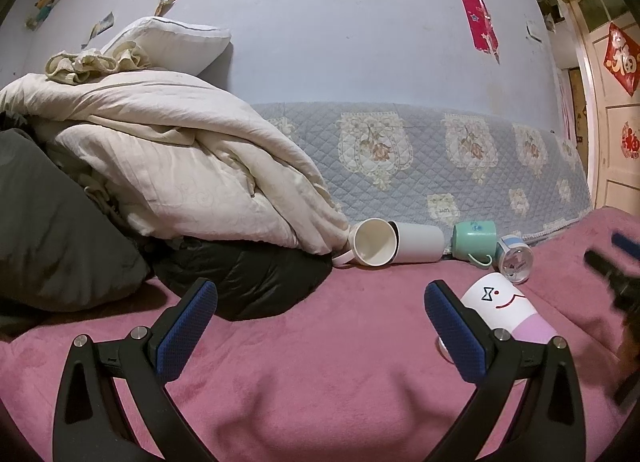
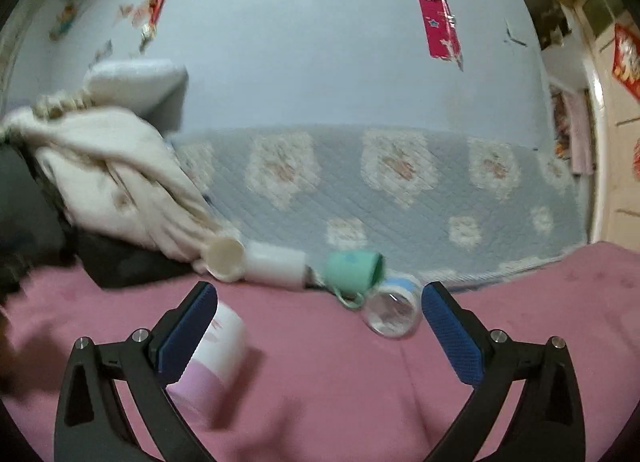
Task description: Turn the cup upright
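Note:
A white and pink cup with a drawn face (image 1: 505, 312) lies on its side on the pink blanket (image 1: 304, 342), just behind my left gripper's right finger. It also shows in the right wrist view (image 2: 218, 358), behind the left finger. My left gripper (image 1: 320, 298) is open and empty. My right gripper (image 2: 319, 300) is open and empty; that view is blurred. A clear cup with a blue band (image 2: 394, 308) lies on its side between the right gripper's fingers, farther off. It also shows in the left wrist view (image 1: 515, 258).
A cream mug (image 1: 370, 242), a white cylinder cup (image 1: 420, 242) and a green mug (image 1: 474, 241) lie tipped along the quilted blue cover (image 1: 440, 157). A heap of cream bedding (image 1: 160, 165) and dark clothing (image 1: 248, 274) fills the left. The right gripper shows blurred at right (image 1: 616, 274).

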`<state>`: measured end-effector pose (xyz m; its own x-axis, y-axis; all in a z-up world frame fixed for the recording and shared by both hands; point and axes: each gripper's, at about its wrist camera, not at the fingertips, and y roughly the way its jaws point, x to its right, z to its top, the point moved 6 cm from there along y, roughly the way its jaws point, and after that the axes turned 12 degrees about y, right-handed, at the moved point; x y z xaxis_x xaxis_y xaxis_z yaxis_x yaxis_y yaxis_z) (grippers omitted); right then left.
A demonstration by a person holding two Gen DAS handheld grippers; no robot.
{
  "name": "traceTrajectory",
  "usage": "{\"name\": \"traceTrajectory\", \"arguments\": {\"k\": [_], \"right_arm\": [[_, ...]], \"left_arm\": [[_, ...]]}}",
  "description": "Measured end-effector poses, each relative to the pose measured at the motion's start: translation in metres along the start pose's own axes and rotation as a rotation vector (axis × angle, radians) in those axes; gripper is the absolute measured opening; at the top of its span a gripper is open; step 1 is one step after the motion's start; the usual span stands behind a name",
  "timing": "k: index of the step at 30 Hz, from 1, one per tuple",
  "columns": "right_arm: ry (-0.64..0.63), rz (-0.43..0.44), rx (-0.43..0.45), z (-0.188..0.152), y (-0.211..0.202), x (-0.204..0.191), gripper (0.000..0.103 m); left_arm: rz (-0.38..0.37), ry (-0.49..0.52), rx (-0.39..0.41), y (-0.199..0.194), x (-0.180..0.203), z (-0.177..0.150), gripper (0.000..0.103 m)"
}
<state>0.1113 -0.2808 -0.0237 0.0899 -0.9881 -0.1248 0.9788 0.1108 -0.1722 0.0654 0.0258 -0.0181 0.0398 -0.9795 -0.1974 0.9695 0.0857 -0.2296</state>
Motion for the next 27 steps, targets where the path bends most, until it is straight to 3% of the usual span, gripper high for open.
{"name": "traceTrajectory", "arguments": {"k": [8,15,21,23,27], "right_arm": [[0.049,-0.057,0.078,0.004,-0.017,0.018,0.103],[0.087,-0.084,0.108,0.004,-0.025,0.027,0.103],[0.118,-0.075,0.093,0.003,-0.021,0.032,0.103],[0.124,-0.077,0.081,0.002,-0.019,0.033,0.103],[0.132,-0.078,0.062,0.000,-0.014,0.035,0.103]], "left_arm": [[0.003,0.063,-0.018,0.003,0.013,0.001,0.103],[-0.049,0.024,-0.058,0.006,0.014,0.007,0.103],[-0.244,-0.136,-0.228,0.026,0.033,0.024,0.102],[-0.346,-0.180,-0.296,0.038,0.046,0.031,0.086],[-0.517,-0.327,-0.452,0.066,0.073,0.030,0.078]]}}
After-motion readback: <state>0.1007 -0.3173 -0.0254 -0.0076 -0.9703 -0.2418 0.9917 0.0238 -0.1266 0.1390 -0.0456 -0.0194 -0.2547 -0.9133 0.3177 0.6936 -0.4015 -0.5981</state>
